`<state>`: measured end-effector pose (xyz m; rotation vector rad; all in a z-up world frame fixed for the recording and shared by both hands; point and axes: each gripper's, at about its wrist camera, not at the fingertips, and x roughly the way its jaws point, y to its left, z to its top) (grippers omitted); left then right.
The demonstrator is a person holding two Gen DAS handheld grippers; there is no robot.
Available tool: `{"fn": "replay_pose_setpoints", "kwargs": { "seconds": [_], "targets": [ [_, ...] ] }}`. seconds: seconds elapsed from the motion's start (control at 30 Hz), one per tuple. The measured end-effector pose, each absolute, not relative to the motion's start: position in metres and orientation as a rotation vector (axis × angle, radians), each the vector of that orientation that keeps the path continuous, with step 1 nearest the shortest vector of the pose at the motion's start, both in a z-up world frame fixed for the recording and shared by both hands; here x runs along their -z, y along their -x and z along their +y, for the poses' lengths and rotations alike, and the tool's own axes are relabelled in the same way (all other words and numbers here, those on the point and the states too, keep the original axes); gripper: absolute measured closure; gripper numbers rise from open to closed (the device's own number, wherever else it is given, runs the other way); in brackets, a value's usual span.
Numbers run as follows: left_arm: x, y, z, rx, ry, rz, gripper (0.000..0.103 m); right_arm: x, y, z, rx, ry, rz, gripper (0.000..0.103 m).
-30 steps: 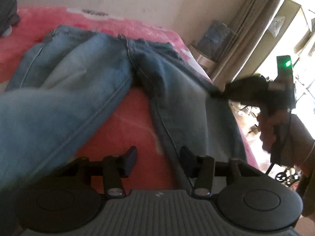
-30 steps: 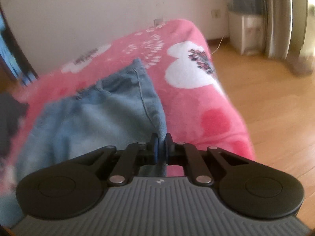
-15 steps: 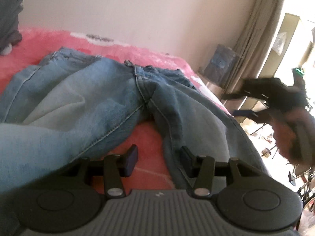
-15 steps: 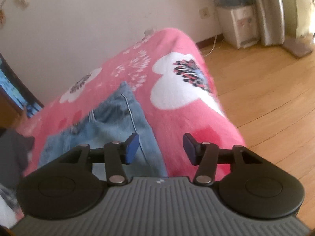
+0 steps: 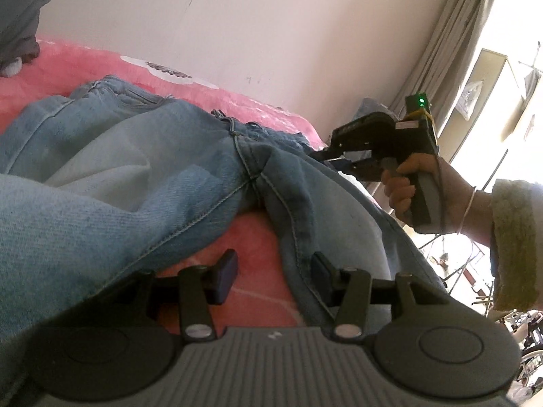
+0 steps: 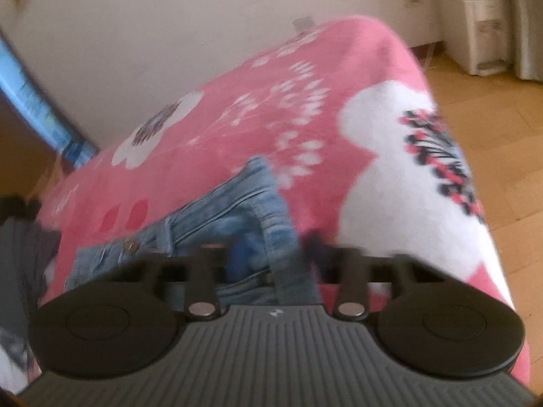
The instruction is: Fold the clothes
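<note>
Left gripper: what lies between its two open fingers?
In the left wrist view, bare pink blanket lies between them; the jeans pass on both sides.

Left wrist view sits low and close over the jeans, looking across the bed toward the wall and curtain. Right wrist view, blurred, probably looks down the bed's far corner. Both share the jeans and pink blanket.
</note>
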<state>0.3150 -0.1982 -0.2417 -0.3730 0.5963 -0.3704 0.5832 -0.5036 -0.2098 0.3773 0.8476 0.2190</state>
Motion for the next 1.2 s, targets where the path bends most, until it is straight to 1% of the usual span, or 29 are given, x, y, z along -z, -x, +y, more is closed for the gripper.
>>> {"fn": "replay_pose_setpoints", "kwargs": {
  "seconds": [0.07, 0.1, 0.17, 0.37, 0.43, 0.47, 0.5, 0.53, 0.57, 0.6, 0.7, 0.8, 0.93, 0.97, 1.03, 1.2],
  "targets": [
    [0.242, -0.316, -0.197, 0.369, 0.383, 0.591, 0.055, 0.206, -0.579, -0.495, -0.211, -0.291, 0.822, 0.092],
    [0.243, -0.318, -0.197, 0.356, 0.386, 0.590, 0.058, 0.202, -0.577, -0.493, -0.200, -0.278, 0.789, 0.093],
    [0.245, -0.320, -0.198, 0.345, 0.390, 0.588, 0.059, 0.198, -0.577, -0.492, -0.172, -0.258, 0.739, 0.093],
    [0.247, -0.317, -0.201, 0.342, 0.377, 0.578, 0.058, 0.218, -0.589, -0.489, -0.100, -0.167, 0.728, 0.093],
    [0.247, -0.317, -0.201, 0.341, 0.378, 0.578, 0.058, 0.219, -0.589, -0.491, -0.091, -0.184, 0.729, 0.092],
    [0.246, -0.317, -0.201, 0.341, 0.377, 0.579, 0.058, 0.217, -0.587, -0.494, -0.089, -0.207, 0.730, 0.088],
    [0.246, -0.318, -0.202, 0.341, 0.376, 0.579, 0.058, 0.214, -0.586, -0.497, -0.088, -0.229, 0.731, 0.077],
    [0.246, -0.318, -0.202, 0.340, 0.375, 0.580, 0.058, 0.210, -0.581, -0.502, -0.085, -0.242, 0.729, 0.073],
    [0.246, -0.318, -0.202, 0.340, 0.374, 0.581, 0.058, 0.203, -0.574, -0.509, -0.076, -0.256, 0.721, 0.063],
    [0.246, -0.319, -0.202, 0.339, 0.373, 0.581, 0.058, 0.196, -0.564, -0.518, -0.061, -0.284, 0.709, 0.061],
    [0.245, -0.320, -0.202, 0.338, 0.370, 0.583, 0.058, 0.174, -0.520, -0.548, -0.065, -0.393, 0.695, 0.061],
    [0.238, -0.320, -0.203, 0.343, 0.354, 0.603, 0.057, 0.154, -0.455, -0.570, -0.066, -0.450, 0.705, 0.061],
    [0.217, -0.310, -0.192, 0.388, 0.370, 0.641, 0.044, 0.129, -0.355, -0.576, -0.061, -0.466, 0.739, 0.061],
    [0.209, -0.302, -0.184, 0.405, 0.391, 0.638, 0.042, 0.122, -0.331, -0.574, -0.057, -0.461, 0.738, 0.061],
    [0.191, -0.283, -0.169, 0.435, 0.399, 0.629, 0.033, 0.106, -0.282, -0.568, -0.047, -0.443, 0.730, 0.061],
    [0.147, -0.225, -0.128, 0.521, 0.383, 0.582, 0.020, 0.053, -0.168, -0.542, -0.012, -0.431, 0.611, 0.061]
  ]
}}
